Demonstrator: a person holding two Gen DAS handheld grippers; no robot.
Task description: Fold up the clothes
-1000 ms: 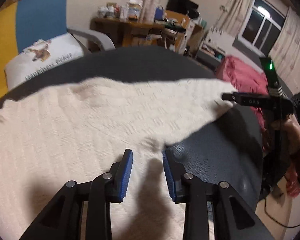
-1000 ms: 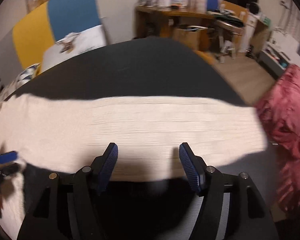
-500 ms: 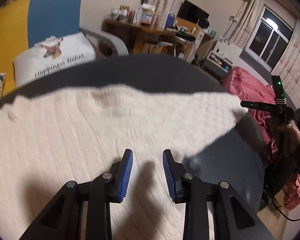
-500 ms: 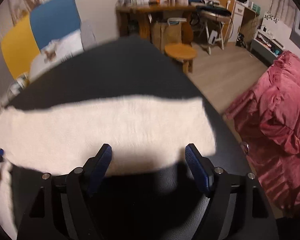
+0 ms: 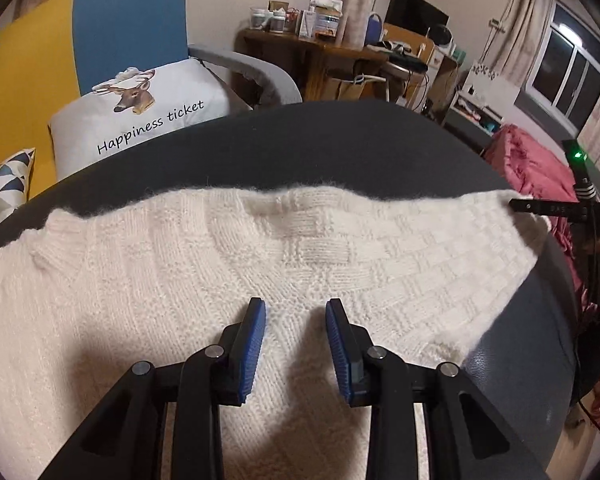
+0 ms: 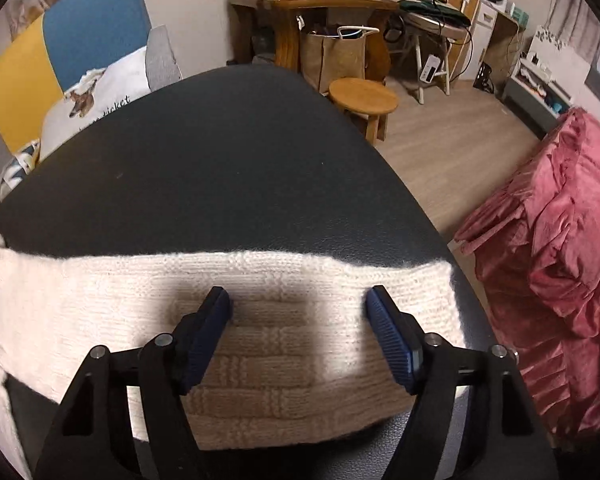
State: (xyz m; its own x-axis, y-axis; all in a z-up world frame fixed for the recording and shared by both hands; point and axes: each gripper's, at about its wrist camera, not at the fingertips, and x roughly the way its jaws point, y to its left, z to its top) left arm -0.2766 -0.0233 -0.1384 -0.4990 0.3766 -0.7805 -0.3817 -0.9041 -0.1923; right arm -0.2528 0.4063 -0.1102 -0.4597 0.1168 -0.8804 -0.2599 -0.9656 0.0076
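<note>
Cream sweater [image 5: 180, 300] flat on dark table [image 6: 204, 168]; stool [image 6: 363, 96], pink bedding [image 6: 560, 240] right. Left gripper [image 5: 296, 320] fingers parted, seemingly empty; right gripper [image 6: 298, 312] wide, closing slightly, empty.

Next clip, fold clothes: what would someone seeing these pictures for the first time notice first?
The cream knitted sweater stands out, spread flat across the dark round table and filling the near part of both views. Over it hang two black claws with blue pads: the left claw narrowly parted above the knit, the right claw wide, jaws closing, above a sleeve near the table's right edge, gripping nothing. Behind, a deer pillow reads "Happiness ticket".
</note>
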